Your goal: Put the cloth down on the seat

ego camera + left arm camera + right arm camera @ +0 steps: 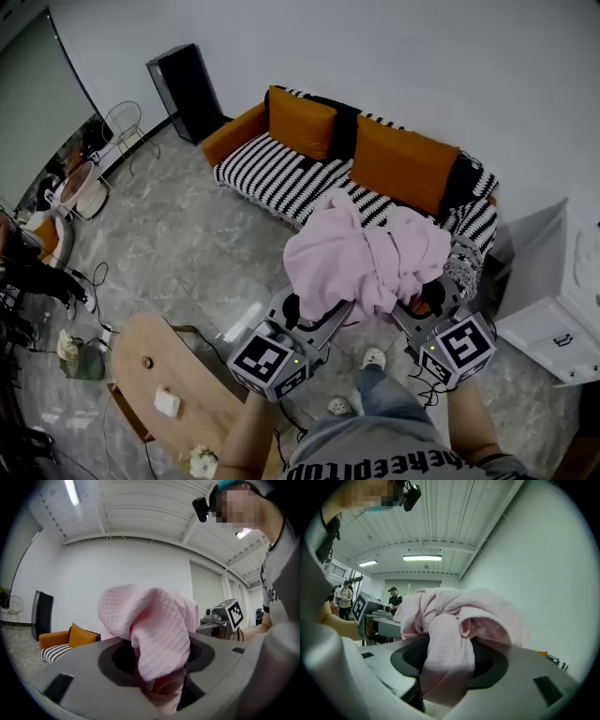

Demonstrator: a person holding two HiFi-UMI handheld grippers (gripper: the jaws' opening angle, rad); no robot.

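Note:
A pink waffle cloth (366, 258) hangs bunched in the air in front of a sofa with a black-and-white striped seat (272, 173) and orange cushions (398, 159). In the head view my left gripper (314, 314) grips the cloth's lower left part and my right gripper (427, 302) its lower right part. The left gripper view shows the cloth (154, 630) squeezed down between the jaws of my left gripper (161, 686). In the right gripper view a twisted fold of the cloth (450, 644) is pinched in my right gripper (440, 686). The fingertips are hidden under the fabric.
A wooden coffee table (178, 375) stands at the lower left beside the person's feet (373, 358). A white cabinet (562, 300) is on the right, and a black speaker (187, 89) stands left of the sofa. Wire chairs (122, 127) stand at the far left.

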